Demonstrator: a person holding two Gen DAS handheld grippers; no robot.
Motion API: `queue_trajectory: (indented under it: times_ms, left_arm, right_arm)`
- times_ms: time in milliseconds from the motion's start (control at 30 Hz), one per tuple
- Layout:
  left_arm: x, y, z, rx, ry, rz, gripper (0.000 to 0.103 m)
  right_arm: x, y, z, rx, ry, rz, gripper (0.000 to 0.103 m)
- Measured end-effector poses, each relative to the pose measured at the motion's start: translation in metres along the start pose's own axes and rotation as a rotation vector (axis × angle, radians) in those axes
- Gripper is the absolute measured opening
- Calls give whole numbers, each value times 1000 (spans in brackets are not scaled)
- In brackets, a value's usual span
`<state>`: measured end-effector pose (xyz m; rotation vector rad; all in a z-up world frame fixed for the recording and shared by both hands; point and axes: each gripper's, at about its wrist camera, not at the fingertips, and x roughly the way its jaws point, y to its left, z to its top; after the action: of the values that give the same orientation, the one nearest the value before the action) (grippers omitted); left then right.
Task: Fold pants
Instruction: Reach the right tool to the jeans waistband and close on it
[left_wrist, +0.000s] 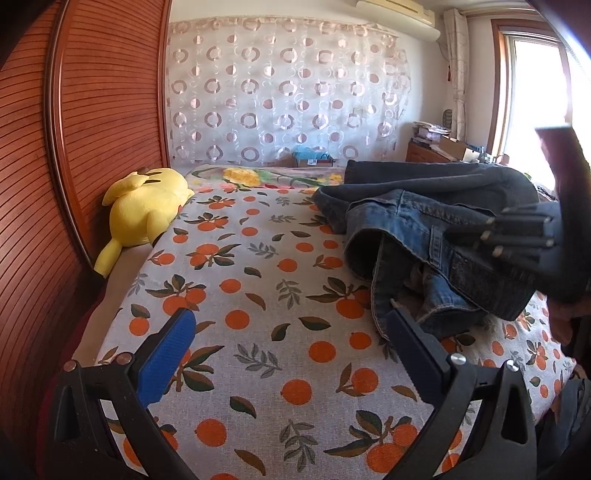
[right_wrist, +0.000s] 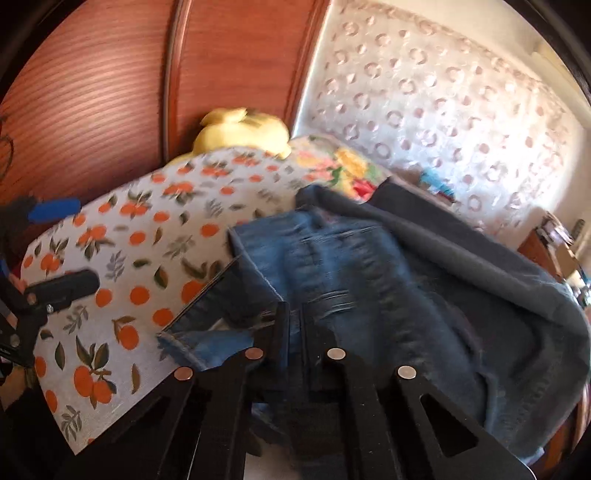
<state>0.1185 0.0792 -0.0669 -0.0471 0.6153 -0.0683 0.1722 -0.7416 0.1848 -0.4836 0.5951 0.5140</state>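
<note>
Along the left edge of the bed a ribbed, reddish wooden headboard curves upward, and a soft yellow plush toy lies slumped against it at the mattress's far left corner. The bedsheet is a flat woven cotton, pale grey, printed with round oranges and dark leaves; a floral blanket shows at its far edge. The left gripper hovers over the near part of the sheet with its jaws spread wide and nothing between them; one finger carries a ridged blue pad. To the right, the pants, heavy blue denim with stitched seams and a belt loop, lie crumpled in a thick heap toward the right edge of the bed, one hem reaching to just beside the left gripper's other finger. The right gripper has its black jaws drawn together on a fold of the denim near the leg hem. Behind the bed hangs a sheer curtain patterned with rings
</note>
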Motion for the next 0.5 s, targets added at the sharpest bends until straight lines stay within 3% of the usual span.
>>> queue_trajectory:
  times_ms: [167,333,433,500]
  left_arm:
    - [2,-6,3,4,0,-10,103]
    - [0,-7,4,-2,-3,-14,103]
    - [-1,-5,4,-2,-3,-12,103]
    - [-1,-3,3,-1,-2,-7,103]
  right_arm:
    - [-18,-25,-4,60,-29,49,0]
    - [-24,-7,-9,48,-52,136,4]
    - [-20,5,-10,27,-55,153,16]
    - [-11,12,-10,25,-41,158,30]
